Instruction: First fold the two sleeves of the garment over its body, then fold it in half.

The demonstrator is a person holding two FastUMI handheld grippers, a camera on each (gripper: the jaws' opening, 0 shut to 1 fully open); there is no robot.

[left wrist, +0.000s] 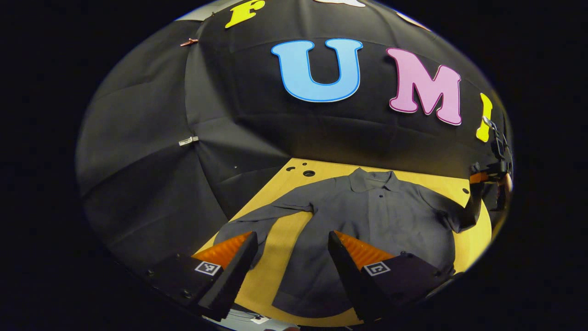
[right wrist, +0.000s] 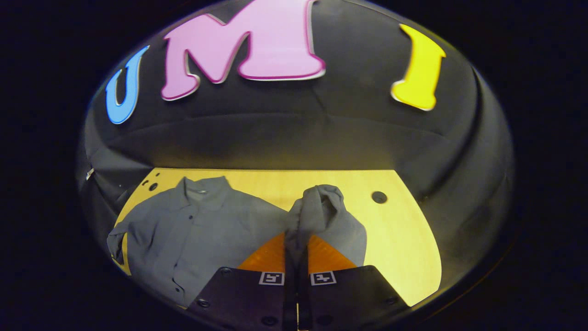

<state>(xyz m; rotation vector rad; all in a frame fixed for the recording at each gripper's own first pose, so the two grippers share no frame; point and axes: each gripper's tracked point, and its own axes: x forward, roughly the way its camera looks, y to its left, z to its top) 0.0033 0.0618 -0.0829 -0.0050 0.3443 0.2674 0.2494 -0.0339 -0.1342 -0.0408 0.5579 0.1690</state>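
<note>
1. At the far left of the left gripper view, the booth's black cloth wall meets the left edge of a yellow wooden table, which has small round holes near its far left corner.
2. A grey collared, buttoned shirt lies flat and face up on the table, collar toward the far side and hem toward the near edge.
3. Its long sleeve on the left stretches outward over the wood, apart from the body, with a wedge of bare table between them.
4. The left gripper hovers above the near part of the shirt, its fingers spread wide with nothing between them; one finger is over the left sleeve's cuff, the other over the shirt body.
5. At the right edge of that view, the other gripper has the right sleeve lifted off the table.
6. In the right gripper view, the shirt body lies to the left, collar far.
7. The right gripper is closed on the right sleeve: the cloth is pinched between both fingers and bunches upward beyond them in a rumpled hump, raised above the table.
8. Farther right, a single round hole sits in the bare wood.
</note>
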